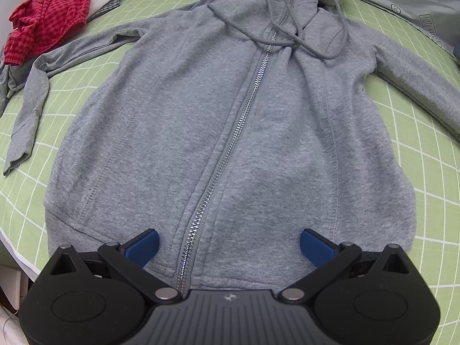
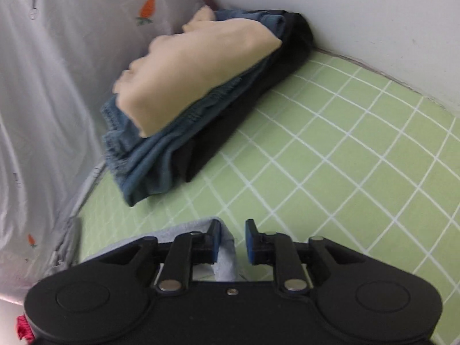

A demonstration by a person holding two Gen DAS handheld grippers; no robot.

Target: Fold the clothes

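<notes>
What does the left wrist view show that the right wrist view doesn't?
Only the left wrist view shows the gray hoodie spread flat and zipped, a red checked garment by its sleeve, and the left gripper with jaws wide open above the hem.

Only the right wrist view shows the folded stack in the corner, tan on blue on black, the white wall, and the right gripper, jaws apart with gray fabric between them.

Both show the green checked sheet.
</notes>
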